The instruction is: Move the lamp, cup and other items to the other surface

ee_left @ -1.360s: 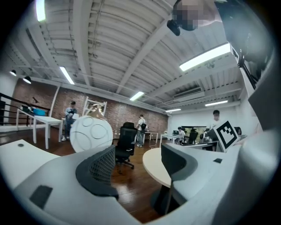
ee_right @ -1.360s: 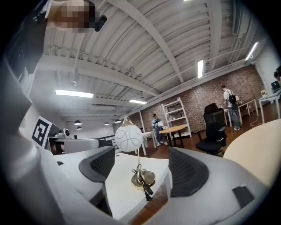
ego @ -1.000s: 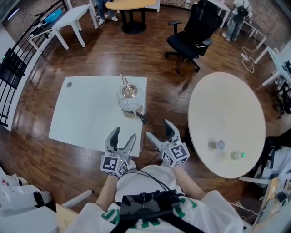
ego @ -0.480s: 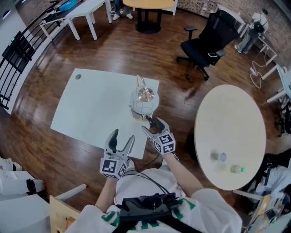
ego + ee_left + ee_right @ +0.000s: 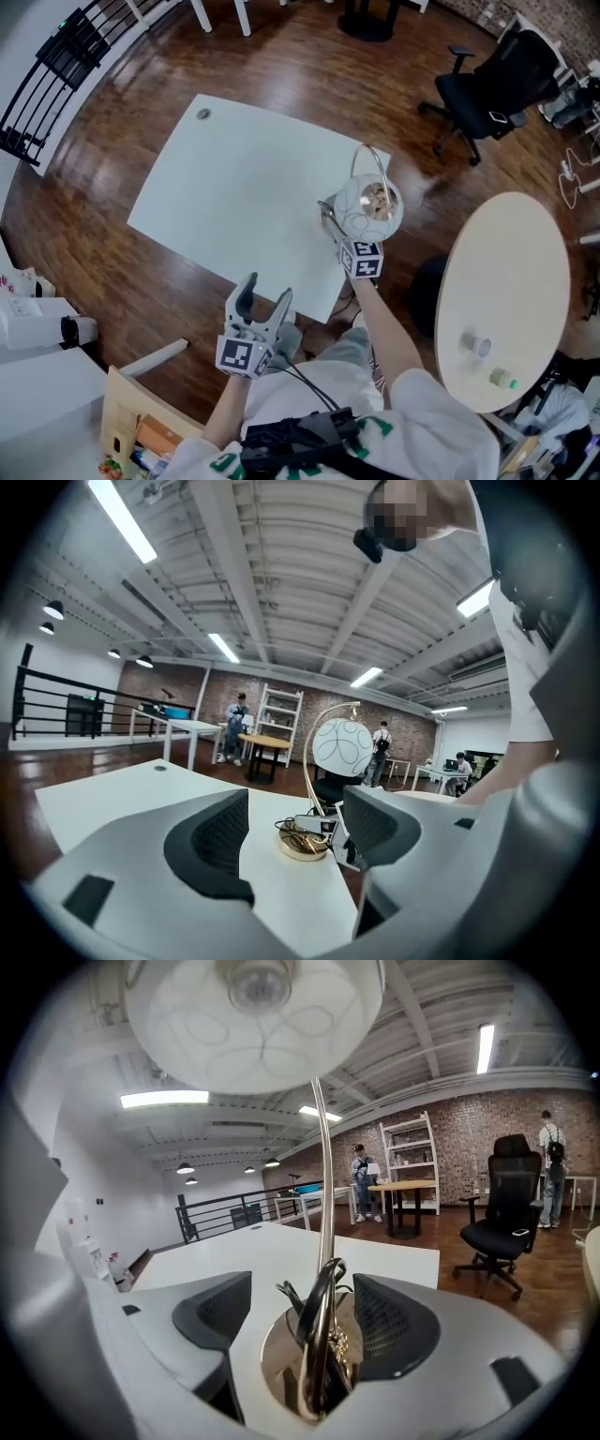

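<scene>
At the right edge of the square table (image 5: pixel 234 187), the right gripper (image 5: pixel 336 225) has come in from the near edge over the past second and now straddles the lamp (image 5: pixel 368 206) at its foot. In the right gripper view we see the stem (image 5: pixel 323 1269), with its cable wound round it, standing between the two pads above the brass base (image 5: pixel 281 1363). The jaws are closing, but a gap remains on each side of the stem, so we do not yet count the lamp as gripped. It stands upright, about midway along that edge. The left gripper (image 5: pixel 264 292) hangs off the near edge, jaws apart and empty; it has not advanced with the right one. We judge the approach complete and the grasp under way. Once the pads seat, the lamp can be lifted and carried to the round table (image 5: pixel 511 281) on the right. Its globe sits high on a thin stem, so expect sway.
</scene>
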A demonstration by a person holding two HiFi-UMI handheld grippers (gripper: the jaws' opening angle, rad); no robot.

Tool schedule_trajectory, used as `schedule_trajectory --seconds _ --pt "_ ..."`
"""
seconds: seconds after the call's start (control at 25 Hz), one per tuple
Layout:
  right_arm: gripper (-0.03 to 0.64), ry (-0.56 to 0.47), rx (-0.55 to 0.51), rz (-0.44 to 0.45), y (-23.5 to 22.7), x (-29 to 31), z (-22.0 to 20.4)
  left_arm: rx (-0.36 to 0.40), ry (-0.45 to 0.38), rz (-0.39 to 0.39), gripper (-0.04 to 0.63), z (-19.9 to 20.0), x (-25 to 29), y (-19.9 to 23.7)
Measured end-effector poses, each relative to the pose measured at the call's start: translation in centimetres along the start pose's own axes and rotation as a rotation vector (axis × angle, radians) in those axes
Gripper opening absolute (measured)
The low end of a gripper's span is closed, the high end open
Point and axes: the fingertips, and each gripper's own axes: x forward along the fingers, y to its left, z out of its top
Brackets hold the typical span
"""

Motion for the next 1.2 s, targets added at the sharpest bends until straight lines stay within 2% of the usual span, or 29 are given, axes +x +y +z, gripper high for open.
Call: schedule_trajectory --seconds 0.12,0.2,0.24,0.28,0.36,0.4,0.64,0.8,1.0,1.2 --pt "0.329 0.074 -0.108 -0.095 -1.2 2.6 -0.9 -0.021 0.023 0.03 0.305 -0.9 -1.2 2.0" --pt "0.318 0.094 -0.188 -0.115 -1.1 3.4 -0.4 -0.01 0.036 0.046 0.305 -2.0 -2.2 3.5" --pt "0.279 0.094 -0.207 -0.114 -1.0 3.6 -0.1 -0.009 0.041 0.054 0.305 -2.3 -2.5 4.2" --pt "0.215 0.09 -0.205 -0.109 -0.9 3.9 -0.1 -0.011 0.044 0.061 0.305 -2.4 -2.8 4.8" --pt "0.137 0.073 -0.147 -0.107 -1.3 4.0 -0.5 -0.013 0.044 0.071 0.305 -2.5 -3.1 5.6" --pt "0.12 0.067 -0.119 -0.106 -1.6 4.0 -0.6 -0.012 0.041 0.071 0.305 -2.5 -3.2 5.8" --pt "0.095 0.071 -0.058 -0.077 -0.7 2.2 0.0 -0.013 0.022 0.041 0.305 -1.4 -3.2 4.0" --pt "0.086 0.058 -0.072 -0.054 0.3 -0.1 0.1 0.004 0.015 0.005 0.305 -2.3 -3.8 2.6" --pt "0.069 0.065 -0.061 -0.078 0.1 -3.7 0.6 -0.009 0.02 -0.076 0.305 -2.3 -3.4 -0.4" --pt "0.066 0.069 -0.02 -0.109 -1.2 -8.9 -0.3 0.04 0.023 -0.186 0.305 -2.3 -1.6 -4.4"
